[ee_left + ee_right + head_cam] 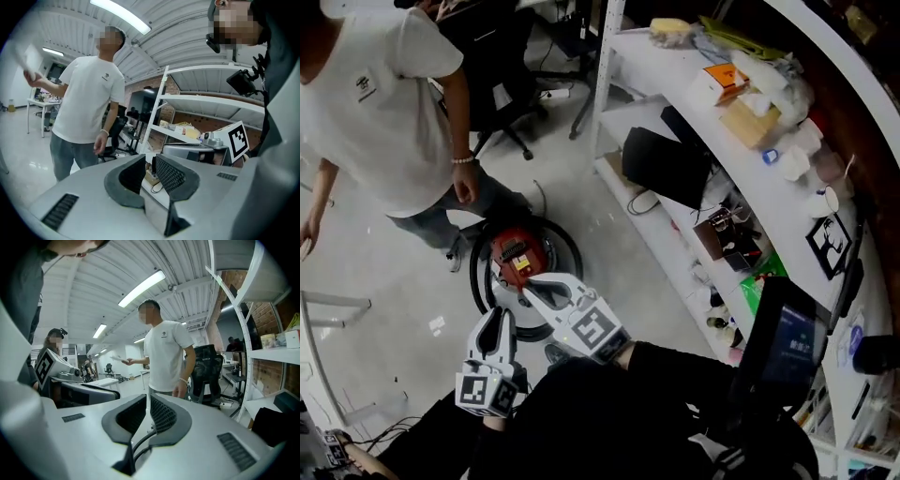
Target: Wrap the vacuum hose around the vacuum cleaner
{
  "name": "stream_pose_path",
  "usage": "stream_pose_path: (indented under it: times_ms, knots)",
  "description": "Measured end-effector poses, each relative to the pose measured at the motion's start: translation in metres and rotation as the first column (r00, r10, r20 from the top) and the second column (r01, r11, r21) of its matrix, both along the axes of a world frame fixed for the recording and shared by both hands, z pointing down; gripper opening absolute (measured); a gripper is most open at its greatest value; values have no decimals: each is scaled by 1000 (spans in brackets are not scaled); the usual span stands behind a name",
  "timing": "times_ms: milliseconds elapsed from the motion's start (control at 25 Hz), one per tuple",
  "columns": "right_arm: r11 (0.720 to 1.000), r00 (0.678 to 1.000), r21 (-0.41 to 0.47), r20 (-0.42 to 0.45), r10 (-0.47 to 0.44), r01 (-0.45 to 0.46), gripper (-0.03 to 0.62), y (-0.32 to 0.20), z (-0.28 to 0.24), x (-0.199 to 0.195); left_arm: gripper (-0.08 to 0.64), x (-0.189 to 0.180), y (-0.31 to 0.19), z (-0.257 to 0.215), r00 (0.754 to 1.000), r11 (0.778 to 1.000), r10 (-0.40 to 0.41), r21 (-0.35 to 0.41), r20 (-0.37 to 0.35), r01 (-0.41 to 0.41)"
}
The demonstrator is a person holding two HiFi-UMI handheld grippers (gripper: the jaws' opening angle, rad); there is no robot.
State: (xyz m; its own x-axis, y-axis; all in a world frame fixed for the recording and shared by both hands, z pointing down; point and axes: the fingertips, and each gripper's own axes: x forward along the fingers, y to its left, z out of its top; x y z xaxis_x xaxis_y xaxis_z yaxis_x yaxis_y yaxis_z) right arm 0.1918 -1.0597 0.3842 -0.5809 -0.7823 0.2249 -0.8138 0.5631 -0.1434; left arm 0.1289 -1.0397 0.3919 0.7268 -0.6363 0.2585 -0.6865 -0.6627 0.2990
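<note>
The left gripper (149,161) and right gripper (147,399) are holding their jaws pressed together, pinching nothing. Only the head view is showing the vacuum cleaner (517,255), which is lying on the floor just beyond the right gripper's tips, with the vacuum hose (474,274) ringing it. Both gripper views are showing a standing person (164,357) ahead.

Vacuum cleaner (517,258) stands on the floor (380,277), hemmed in on two sides. A standing person (384,122) is just beside it at upper left, and a white shelf unit (670,258) is near on the right. An office chair (502,103) stands beyond. Bare floor lies open to the left, as far as a metal frame (328,305) at the left edge.
</note>
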Motion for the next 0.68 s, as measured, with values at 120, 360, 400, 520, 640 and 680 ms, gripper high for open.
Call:
stream_pose_path:
  times_ms: [120, 360, 400, 520, 640, 680]
  knots:
    - [999, 1000, 31, 21, 16, -17, 40, 0, -1, 2, 81, 5, 1, -5, 1000, 1000, 17, 2, 0, -17]
    - [1000, 1000, 9, 6, 12, -12, 40, 14, -7, 3, 81, 7, 11, -8, 1000, 1000, 22, 18, 4, -22]
    - [1000, 1000, 13, 7, 7, -8, 40, 15, -7, 3, 81, 6, 12, -7, 1000, 999, 19, 26, 5, -19]
    - [1000, 1000, 28, 12, 11, -11, 38, 17, -4, 10, 81, 13, 15, -2, 1000, 999, 31, 33, 6, -31]
    - [993, 995, 58, 7, 100, -100, 38, 25, -1, 43, 81, 46, 20, 11, 991, 991, 132, 12, 1, -132]
    - [988, 990, 68, 6, 142, -142, 38, 28, 0, 57, 81, 60, 22, 15, 984, 984, 177, 3, -2, -177]
